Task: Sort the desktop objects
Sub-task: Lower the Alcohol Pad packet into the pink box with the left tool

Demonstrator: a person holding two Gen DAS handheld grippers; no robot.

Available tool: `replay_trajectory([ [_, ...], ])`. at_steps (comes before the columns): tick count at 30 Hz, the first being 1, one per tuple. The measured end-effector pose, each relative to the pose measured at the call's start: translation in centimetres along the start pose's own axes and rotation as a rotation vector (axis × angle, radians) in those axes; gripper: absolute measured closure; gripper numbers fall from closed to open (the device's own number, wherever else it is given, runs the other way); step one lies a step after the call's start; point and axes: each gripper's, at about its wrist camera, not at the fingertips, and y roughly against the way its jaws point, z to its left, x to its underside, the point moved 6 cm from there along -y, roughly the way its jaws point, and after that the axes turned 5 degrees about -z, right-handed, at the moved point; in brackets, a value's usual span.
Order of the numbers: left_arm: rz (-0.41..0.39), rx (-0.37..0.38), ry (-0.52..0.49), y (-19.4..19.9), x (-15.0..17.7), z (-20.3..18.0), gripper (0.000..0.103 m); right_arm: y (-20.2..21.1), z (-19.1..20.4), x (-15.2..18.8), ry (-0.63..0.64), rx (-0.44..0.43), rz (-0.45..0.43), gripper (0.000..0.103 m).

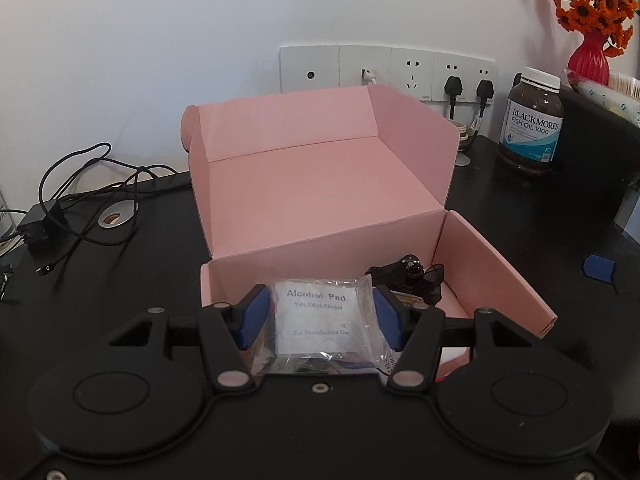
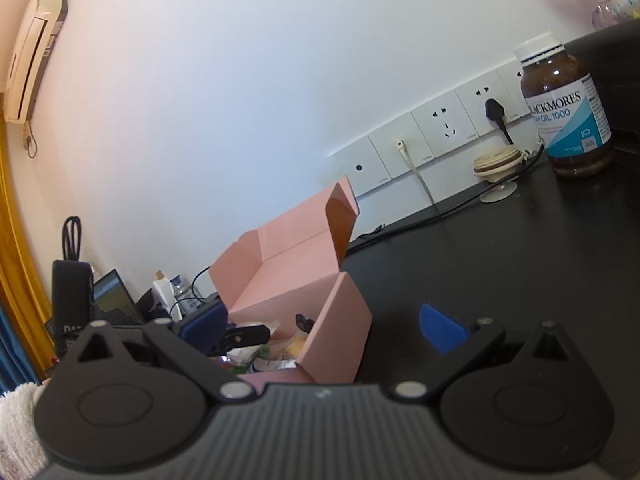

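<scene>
Two grippers work over a black desk (image 1: pixel 120 272) where a pink cardboard box (image 1: pixel 320 184) stands with its lid flap raised toward the wall. The left gripper (image 1: pixel 318 316) has its blue pads (image 1: pixel 256 316) pressed against both sides of a clear packet of alcohol pads (image 1: pixel 320 312), which it holds just above the front edge of the box, the printed label facing up. Inside the box, toward its right front corner, lies a dark item with a shiny round bead (image 1: pixel 412 270); it is too small and shadowed to name with confidence, perhaps a hair accessory. The right gripper (image 2: pixel 324 332) sits to the side of the box with its jaws spread wide and nothing between them; one blue pad (image 2: pixel 440 330) shows over bare desk, and the other (image 2: pixel 204 326) stands beyond the box's far side. From the right wrist view, the box holds a jumble of small wrapped items (image 2: pixel 272 354), and the left gripper's black finger (image 2: pixel 248 334) reaches in over them. A brown bottle of fish oil (image 1: pixel 530 120) stands well apart at the back right, near the wall sockets (image 1: pixel 388 74). A red vase of orange flowers (image 1: pixel 590 20) stands in the far right corner, and tangled black cables (image 1: pixel 80 196) lie at the left of the desk.
</scene>
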Motion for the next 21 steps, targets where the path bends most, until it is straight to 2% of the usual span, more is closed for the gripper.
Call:
replay_trajectory([
  [11,0.057,-0.023,-0.049,-1.2,0.2,-0.6,0.045,-0.3,0.0,-0.1,-0.003,-0.014,0.007,0.001],
  [21,0.127,-0.033,-0.132,-2.5,0.6,-1.6,0.040,-0.5,-0.3,-0.1,-0.013,-0.022,0.011,0.001],
])
